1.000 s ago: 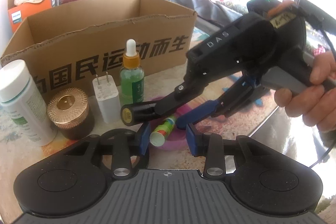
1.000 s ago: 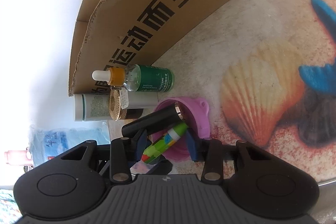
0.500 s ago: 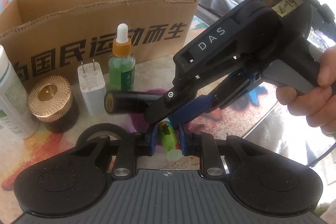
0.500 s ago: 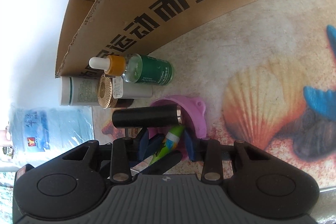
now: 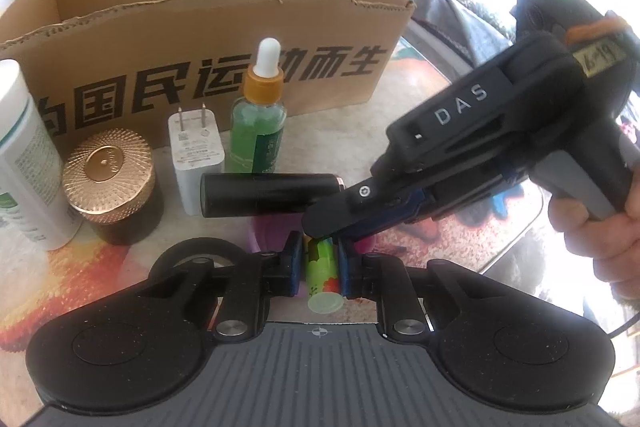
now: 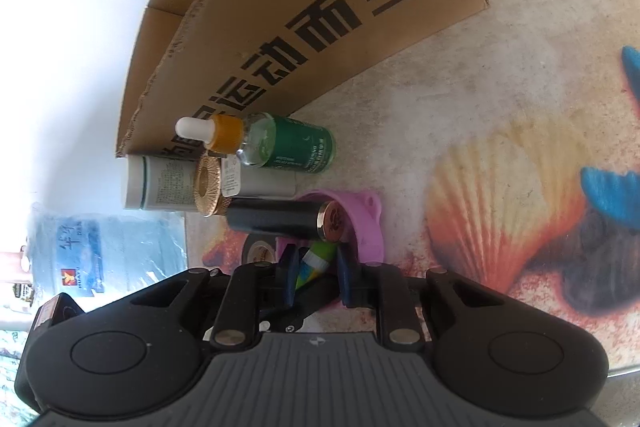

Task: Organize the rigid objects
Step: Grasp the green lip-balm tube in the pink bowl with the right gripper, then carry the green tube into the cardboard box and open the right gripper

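My left gripper (image 5: 319, 259) is shut on a small green patterned tube (image 5: 321, 273) with a pale cap, held above a pink cup (image 5: 260, 233). The tube also shows in the right wrist view (image 6: 316, 259) between my right gripper's (image 6: 314, 269) fingers, which stand a little apart around it. A black cylinder with a gold end (image 5: 268, 195) lies across the cup's rim (image 6: 368, 223), just beyond the fingertips. The right gripper's body (image 5: 480, 143) reaches in from the right.
An open cardboard box (image 5: 208, 39) stands behind. In front of it stand a green dropper bottle (image 5: 258, 131), a white plug adapter (image 5: 196, 155), a gold-lidded jar (image 5: 110, 183) and a white bottle (image 5: 24, 163). A tape roll (image 6: 260, 251) lies nearby.
The left gripper closed on the green tube and drew it toward the camera. The black cylinder turned to lie level across the cup. Both grippers moved closer together.
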`<action>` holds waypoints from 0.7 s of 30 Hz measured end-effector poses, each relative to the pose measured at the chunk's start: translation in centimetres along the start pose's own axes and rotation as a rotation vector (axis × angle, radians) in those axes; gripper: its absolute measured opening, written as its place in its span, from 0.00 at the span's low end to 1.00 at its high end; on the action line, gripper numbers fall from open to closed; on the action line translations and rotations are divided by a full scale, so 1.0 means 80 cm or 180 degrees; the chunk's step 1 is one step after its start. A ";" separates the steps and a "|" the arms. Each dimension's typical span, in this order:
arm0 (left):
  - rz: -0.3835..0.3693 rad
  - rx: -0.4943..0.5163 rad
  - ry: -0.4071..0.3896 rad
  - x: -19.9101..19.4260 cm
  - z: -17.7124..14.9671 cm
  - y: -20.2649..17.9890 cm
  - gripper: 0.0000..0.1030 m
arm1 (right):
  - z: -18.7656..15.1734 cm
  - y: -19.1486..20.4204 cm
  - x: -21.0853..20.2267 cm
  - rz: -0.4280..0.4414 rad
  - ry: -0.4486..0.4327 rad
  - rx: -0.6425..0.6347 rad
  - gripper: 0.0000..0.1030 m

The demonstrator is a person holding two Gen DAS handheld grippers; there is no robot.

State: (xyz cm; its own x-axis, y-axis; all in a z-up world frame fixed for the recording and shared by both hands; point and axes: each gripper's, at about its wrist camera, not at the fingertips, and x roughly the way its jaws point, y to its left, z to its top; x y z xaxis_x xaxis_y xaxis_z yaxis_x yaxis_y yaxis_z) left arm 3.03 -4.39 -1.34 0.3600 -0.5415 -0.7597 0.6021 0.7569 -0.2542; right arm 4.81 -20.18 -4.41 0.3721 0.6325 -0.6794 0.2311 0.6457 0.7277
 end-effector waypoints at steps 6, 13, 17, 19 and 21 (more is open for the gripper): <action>0.0072 0.0058 -0.0156 -0.027 0.003 -0.002 0.16 | -0.007 0.011 -0.015 0.0088 -0.0153 -0.0154 0.21; 0.0148 0.0107 -0.0392 -0.060 0.008 -0.005 0.16 | -0.017 0.046 -0.036 0.0107 -0.0408 -0.0544 0.21; 0.0200 0.0115 -0.0517 -0.078 0.015 -0.007 0.16 | -0.020 0.067 -0.047 0.0128 -0.0547 -0.0756 0.22; 0.0239 0.0133 -0.0599 -0.090 0.020 -0.008 0.16 | -0.021 0.078 -0.055 0.0147 -0.0618 -0.0876 0.22; 0.0283 0.0144 -0.0689 -0.099 0.028 -0.012 0.16 | -0.021 0.092 -0.062 0.0164 -0.0699 -0.1010 0.22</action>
State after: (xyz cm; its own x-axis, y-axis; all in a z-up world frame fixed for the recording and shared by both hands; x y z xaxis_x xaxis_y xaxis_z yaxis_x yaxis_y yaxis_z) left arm 1.19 -1.66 6.23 0.5544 -0.5430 -0.6307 0.5907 0.7906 -0.1614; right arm 3.16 -17.86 4.17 0.5674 0.5832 -0.5813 -0.0697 0.7374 0.6719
